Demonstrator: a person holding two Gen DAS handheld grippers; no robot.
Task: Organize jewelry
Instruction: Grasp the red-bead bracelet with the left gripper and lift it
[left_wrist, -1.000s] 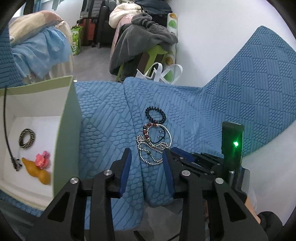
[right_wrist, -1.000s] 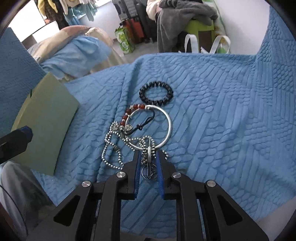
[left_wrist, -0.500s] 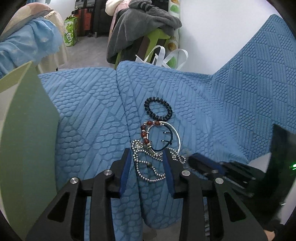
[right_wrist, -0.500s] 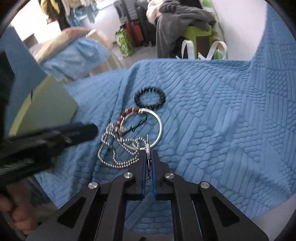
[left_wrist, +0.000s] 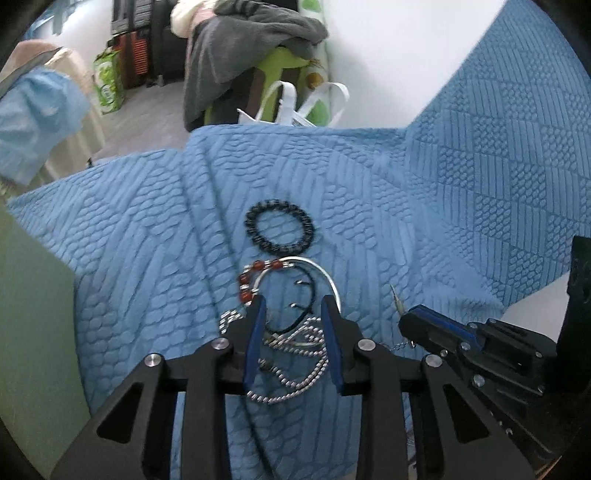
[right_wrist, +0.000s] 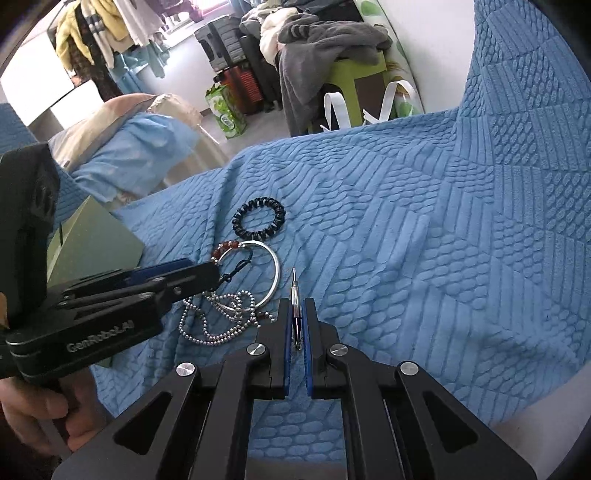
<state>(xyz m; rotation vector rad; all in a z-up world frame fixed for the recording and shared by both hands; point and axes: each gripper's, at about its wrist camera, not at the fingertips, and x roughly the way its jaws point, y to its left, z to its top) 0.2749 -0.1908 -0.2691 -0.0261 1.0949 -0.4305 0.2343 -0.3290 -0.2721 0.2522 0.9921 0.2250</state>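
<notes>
The tangled jewelry (left_wrist: 291, 332) now sits between the left gripper's (left_wrist: 293, 306) spread, slightly narrowing jaws, while the right gripper (right_wrist: 295, 306), jaws pinching a slim pendant (right_wrist: 294, 295), lifts it clear.

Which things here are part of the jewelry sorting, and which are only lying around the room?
Part of the job:
- black bead bracelet
- silver bangle with red beads
- ball chain
- slim metal pendant, held in the right claw
- green box

Only lying around:
- grey garment
- white-handled bag
- green carton
</notes>
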